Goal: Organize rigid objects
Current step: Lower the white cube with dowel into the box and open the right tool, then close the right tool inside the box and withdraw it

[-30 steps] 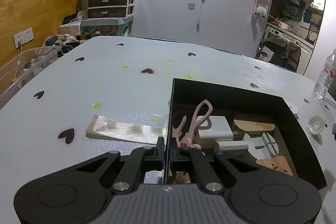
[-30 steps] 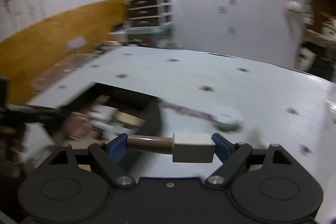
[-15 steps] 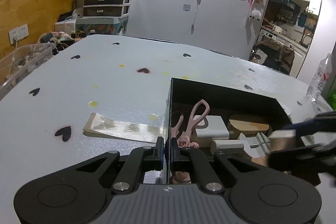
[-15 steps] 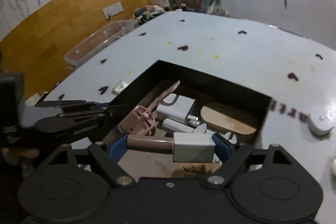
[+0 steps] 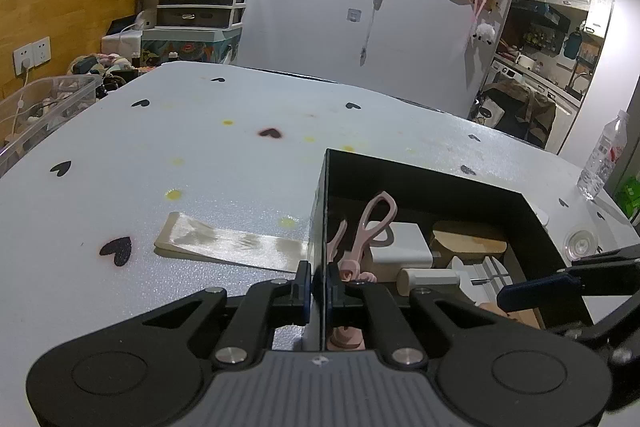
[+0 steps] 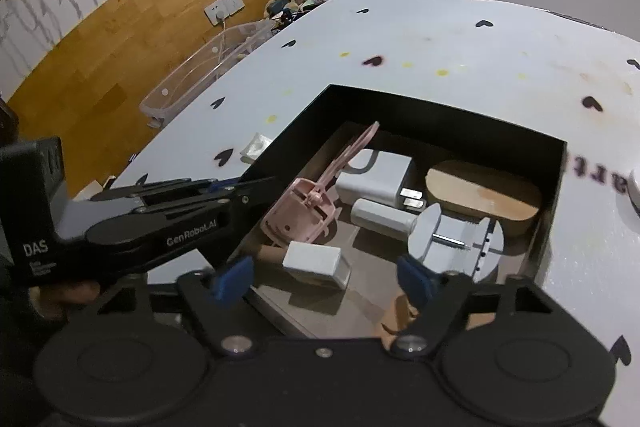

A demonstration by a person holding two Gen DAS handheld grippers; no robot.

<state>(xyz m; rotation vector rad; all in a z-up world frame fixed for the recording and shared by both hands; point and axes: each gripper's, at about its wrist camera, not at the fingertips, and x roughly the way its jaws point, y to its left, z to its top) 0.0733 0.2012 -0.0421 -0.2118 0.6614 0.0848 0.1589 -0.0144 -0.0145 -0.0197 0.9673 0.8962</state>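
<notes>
White table (image 5: 240, 155), left tool (image 5: 318, 287) clenched on box wall (image 5: 320, 227); right tool (image 6: 326, 277) released, stamp (image 6: 316, 261) seemingly dropped

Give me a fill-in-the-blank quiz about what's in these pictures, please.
The left gripper pinches a wall of the ___ box. The scissor-like tool inside it is ___. The white charger lies ___ the box.
Missing words: black; pink; inside.
</notes>
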